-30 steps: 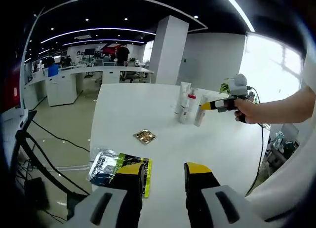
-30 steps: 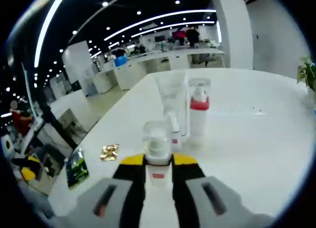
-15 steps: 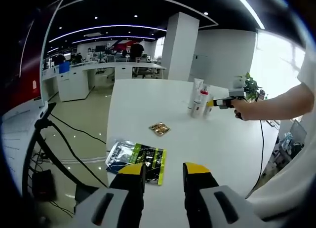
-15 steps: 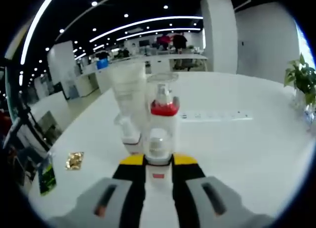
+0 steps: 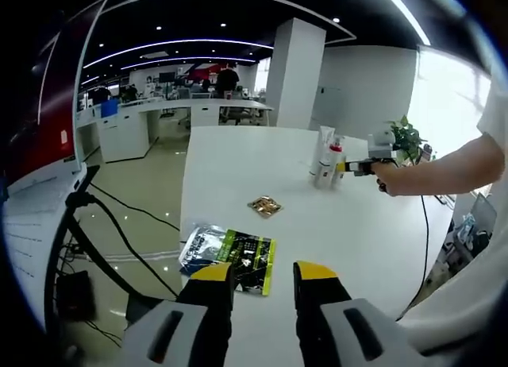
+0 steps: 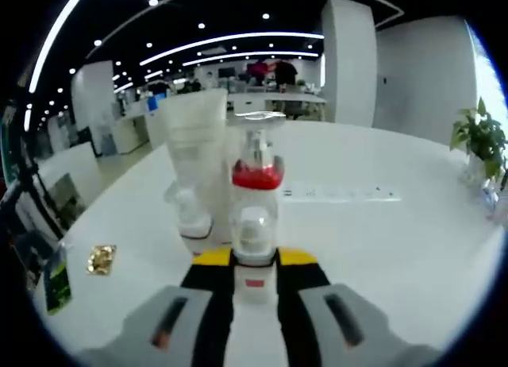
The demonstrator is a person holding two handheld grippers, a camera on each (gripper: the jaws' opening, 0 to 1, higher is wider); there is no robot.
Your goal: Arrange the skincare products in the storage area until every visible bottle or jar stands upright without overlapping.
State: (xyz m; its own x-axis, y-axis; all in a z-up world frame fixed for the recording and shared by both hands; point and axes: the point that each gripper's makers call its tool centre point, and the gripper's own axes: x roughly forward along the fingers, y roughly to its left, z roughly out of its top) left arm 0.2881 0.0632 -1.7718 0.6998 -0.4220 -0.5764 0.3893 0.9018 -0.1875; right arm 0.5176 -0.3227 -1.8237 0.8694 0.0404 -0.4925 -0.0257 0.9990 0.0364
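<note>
Now | right gripper (image 6: 254, 260) jaws clamp bottle (image 6: 254, 232) | left gripper (image 5: 262, 273) jaws narrow, unloaded

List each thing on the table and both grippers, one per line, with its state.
Tube: upright on its cap, beside the red-collar bottle.
Red-collar bottle: upright, clear cap on.
Clear-capped bottle: held between the right gripper's jaws, close in front of the other two.
Gold sachet: flat on the table.
Green-black packet: flat near the table edge.
Right gripper: shut on the clear-capped bottle.
Left gripper: open, empty, above the table.
</note>
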